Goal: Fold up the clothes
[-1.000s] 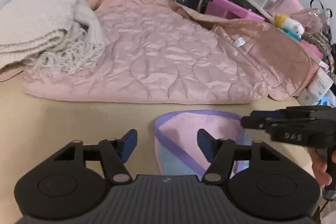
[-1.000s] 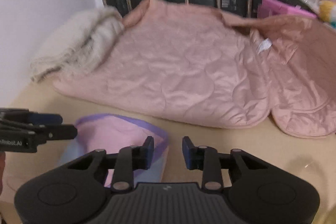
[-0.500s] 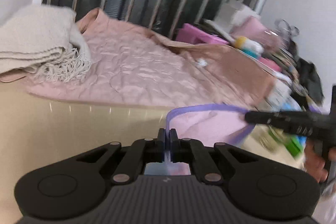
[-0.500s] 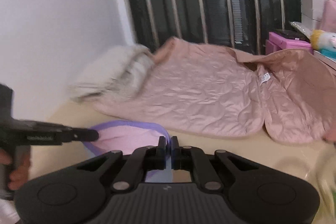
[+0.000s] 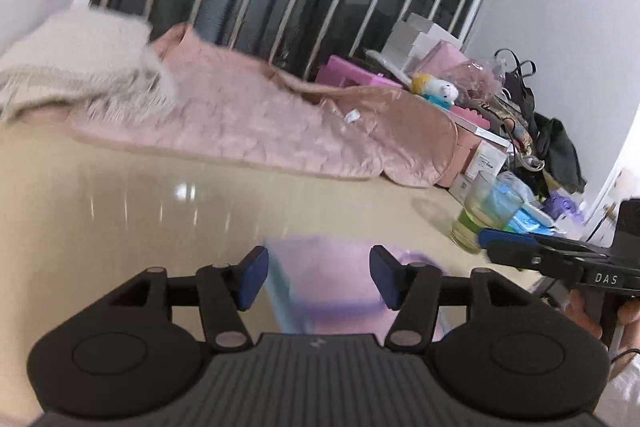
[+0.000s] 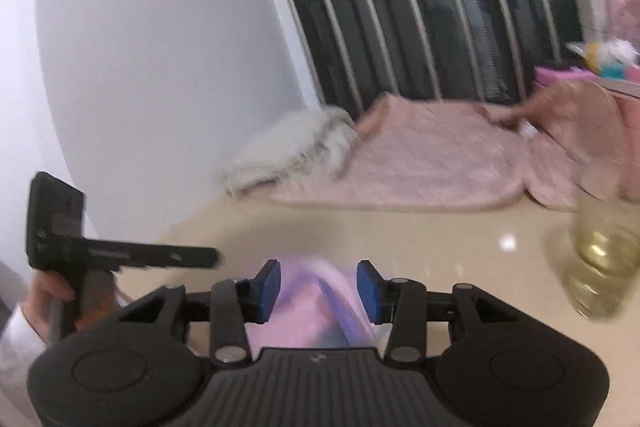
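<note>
Nearest in both wrist views is the small pink garment (image 5: pixel 332 279) with its purple trim, lying low on the glossy beige table (image 5: pixel 160 211) right under the tools. The left gripper (image 5: pixel 316 277) stands with its jaws wide apart, the cloth showing in the gap between the blue pads but not pinched by either. The right gripper (image 6: pixel 318 291) is likewise spread, with a raised ridge of the pink fabric (image 6: pixel 316 303) running forward between its pads — neither tool holds anything. The garment sits directly ahead of and just below both grippers; motion blur hides its outline, so I cannot tell which way its long axis runs, though the ridge in the right view seems to point away from the camera. Neither hand looks clearly nearer; the cloth lies between them, the right gripper (image 5: pixel 532 251) entering the left view from the right side. Any next pinch, I judge, turns on dropping straight down onto an edge. Just beside the right tool stands a glass (image 6: pixel 604 251) of yellowish liquid — close enough to knock. Farther back lie a quilted pink jacket (image 5: pixel 280 123) and a cream fringed blanket (image 5: pixel 76 67), before a barred window.
</note>
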Available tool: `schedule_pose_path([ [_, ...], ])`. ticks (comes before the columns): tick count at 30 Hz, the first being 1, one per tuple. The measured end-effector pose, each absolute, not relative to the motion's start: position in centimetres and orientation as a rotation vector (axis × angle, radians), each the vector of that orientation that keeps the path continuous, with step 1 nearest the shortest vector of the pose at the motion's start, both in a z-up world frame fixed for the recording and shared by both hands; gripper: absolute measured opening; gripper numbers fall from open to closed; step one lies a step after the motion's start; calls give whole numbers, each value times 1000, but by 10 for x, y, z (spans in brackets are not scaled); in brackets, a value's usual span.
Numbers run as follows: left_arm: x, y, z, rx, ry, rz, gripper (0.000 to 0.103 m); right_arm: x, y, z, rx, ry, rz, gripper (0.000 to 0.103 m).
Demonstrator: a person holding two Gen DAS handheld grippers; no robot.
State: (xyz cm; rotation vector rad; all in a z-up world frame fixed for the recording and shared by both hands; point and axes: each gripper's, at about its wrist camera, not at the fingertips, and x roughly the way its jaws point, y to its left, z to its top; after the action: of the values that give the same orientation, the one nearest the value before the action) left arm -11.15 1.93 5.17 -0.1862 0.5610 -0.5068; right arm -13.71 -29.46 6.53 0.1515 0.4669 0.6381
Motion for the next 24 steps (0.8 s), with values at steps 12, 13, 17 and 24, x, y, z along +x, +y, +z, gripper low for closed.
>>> schedule_pose_path([
  [12,-95,-4,12,-34,695,-495,57,-164,-276,36,-81,475,552,36],
  [13,-94,-2,10,-39,707,-498,58,-163,-276,39,-39,446,549,36],
  [17,-92,5,8,-52,743,-520,62,-137,-263,38,86,440,551,33],
  [24,-96,19,24,-111,673,-482,64,-119,-233,15,-19,483,477,31],
])
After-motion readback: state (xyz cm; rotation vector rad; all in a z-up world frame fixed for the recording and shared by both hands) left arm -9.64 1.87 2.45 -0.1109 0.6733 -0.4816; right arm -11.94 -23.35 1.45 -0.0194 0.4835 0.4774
